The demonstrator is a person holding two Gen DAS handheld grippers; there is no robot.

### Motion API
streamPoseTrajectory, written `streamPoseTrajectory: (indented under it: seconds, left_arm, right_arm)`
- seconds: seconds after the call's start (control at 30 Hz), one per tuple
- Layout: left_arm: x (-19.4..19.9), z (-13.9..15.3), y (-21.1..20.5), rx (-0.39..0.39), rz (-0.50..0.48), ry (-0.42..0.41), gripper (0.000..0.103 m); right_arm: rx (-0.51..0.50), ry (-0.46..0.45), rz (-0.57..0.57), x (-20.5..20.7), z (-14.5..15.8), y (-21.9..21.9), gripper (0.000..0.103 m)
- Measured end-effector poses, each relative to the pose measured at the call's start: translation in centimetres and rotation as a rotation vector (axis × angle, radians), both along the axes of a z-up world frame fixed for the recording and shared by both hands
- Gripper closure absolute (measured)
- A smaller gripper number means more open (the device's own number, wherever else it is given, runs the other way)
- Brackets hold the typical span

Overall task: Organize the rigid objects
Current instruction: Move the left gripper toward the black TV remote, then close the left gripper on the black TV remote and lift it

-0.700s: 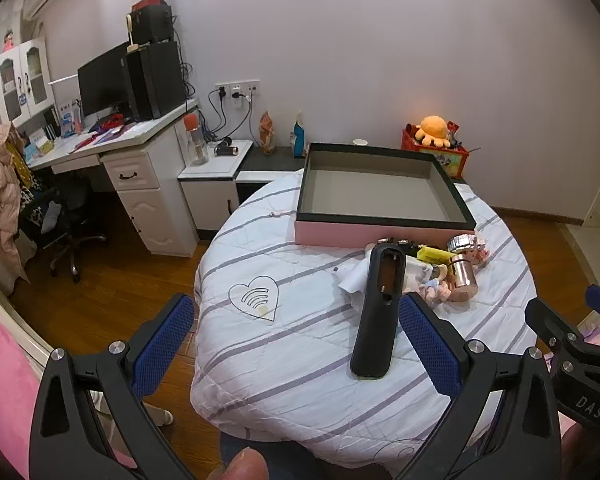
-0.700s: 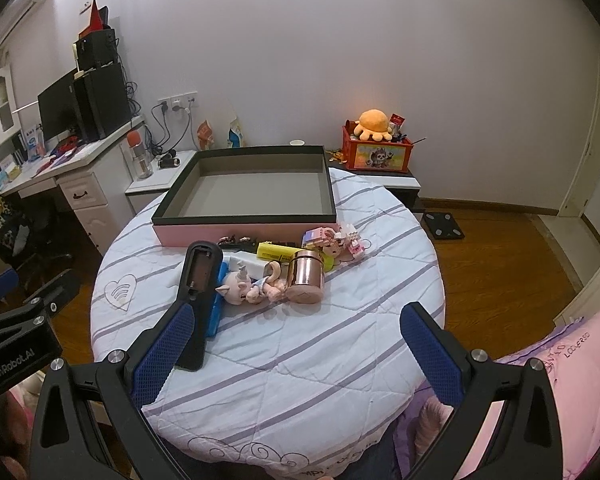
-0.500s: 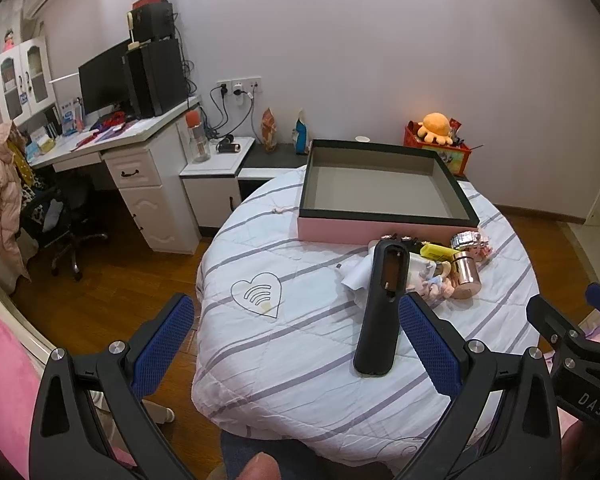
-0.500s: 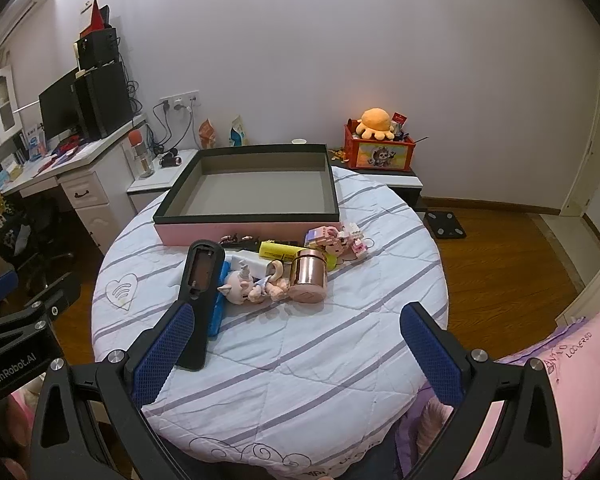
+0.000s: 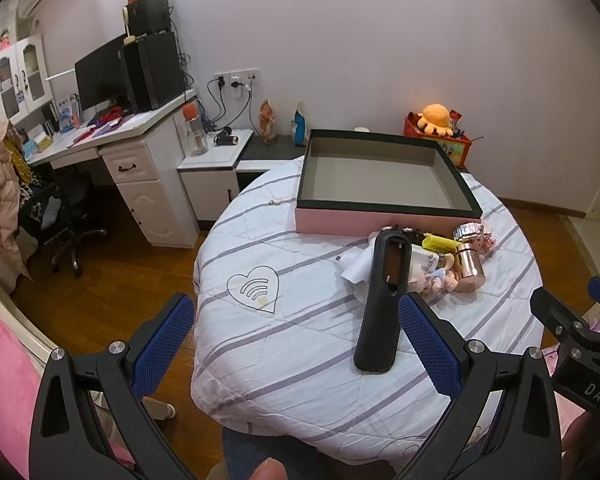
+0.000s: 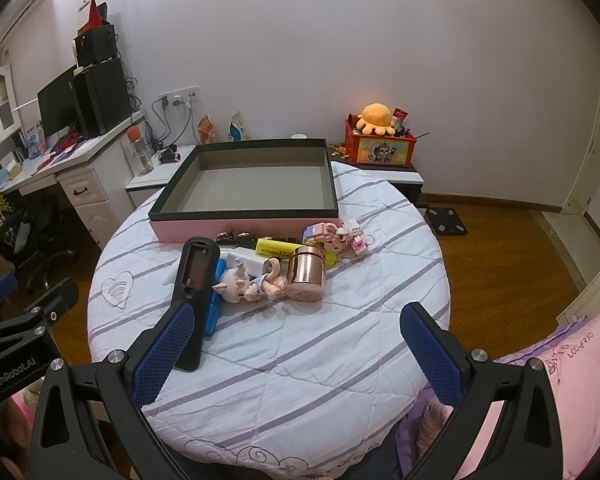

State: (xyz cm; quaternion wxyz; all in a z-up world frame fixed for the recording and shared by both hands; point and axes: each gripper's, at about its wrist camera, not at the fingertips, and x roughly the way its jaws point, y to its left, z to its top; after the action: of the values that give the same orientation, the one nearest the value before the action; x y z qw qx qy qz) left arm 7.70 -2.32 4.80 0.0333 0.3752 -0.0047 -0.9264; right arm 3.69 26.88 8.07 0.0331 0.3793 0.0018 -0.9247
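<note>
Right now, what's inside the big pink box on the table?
Nothing that shows. The pink box has a bare grey floor wherever the right wrist view reaches. Its near wall hides the strip of floor just behind it, so something small and flat there could not be seen.

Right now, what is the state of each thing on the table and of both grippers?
Pink box: open, empty.
Black remote: lying flat, battery bay uncovered.
Copper tin: on its side.
Pig toy: lying down.
Left gripper: open, empty.
Right gripper: open, empty.
</note>
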Motion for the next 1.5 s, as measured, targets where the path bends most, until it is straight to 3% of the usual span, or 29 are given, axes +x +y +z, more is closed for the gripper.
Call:
streamPoseTrajectory:
  seconds: [0.83, 1.1, 1.33, 1.43, 1.5]
  left_arm:
    - [-4.0, -5.0, 2.2, 0.030, -0.028, -0.115, 0.000]
    - [-6.4, -10.0, 4.5, 0.028, -0.082, -0.199, 0.000]
    - [-8.0, -11.7, 6.1, 0.042, -0.123, -0.210, 0.000]
    - [-8.7, -11.9, 5.7, 0.068, -0.117, -0.205, 0.005]
    - [-9.0, -11.9, 5.4, 0.081, -0.118, -0.206, 0.016]
  right_arm:
    - [-0.006, -0.101, -0.005, -4.4, -4.1, 2.4, 0.000]
    - [-0.014, -0.159, -0.025, -6.2, -6.6, 3.7, 0.000]
    - [-0.017, -0.193, -0.046, -7.4, -8.0, 4.7, 0.000]
    - [-0.019, -0.205, -0.055, -8.0, -8.5, 5.1, 0.000]
    - [-0.020, -0.211, -0.059, -8.2, -8.7, 5.1, 0.000]
